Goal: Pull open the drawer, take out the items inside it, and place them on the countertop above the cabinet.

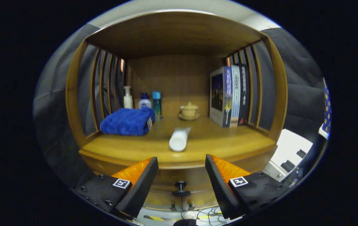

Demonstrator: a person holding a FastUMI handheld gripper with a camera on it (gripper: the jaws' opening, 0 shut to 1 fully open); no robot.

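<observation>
The gripper (181, 175) hangs level before the wooden cabinet, fingers spread wide and empty, the dark round drawer knob (180, 184) between them. On the wooden countertop (229, 141): far left, a folded blue towel (128, 121); centre, a white tube (179, 139); far right, upright books (229, 95).

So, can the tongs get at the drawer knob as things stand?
Probably yes: the tongs are open, and the drawer knob sits just ahead between the fingers with nothing in between.

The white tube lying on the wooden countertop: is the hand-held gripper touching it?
Apart. In the gripper view the hand-held gripper is open, its fingers short of the countertop's front edge; the white tube lies beyond them.
</observation>
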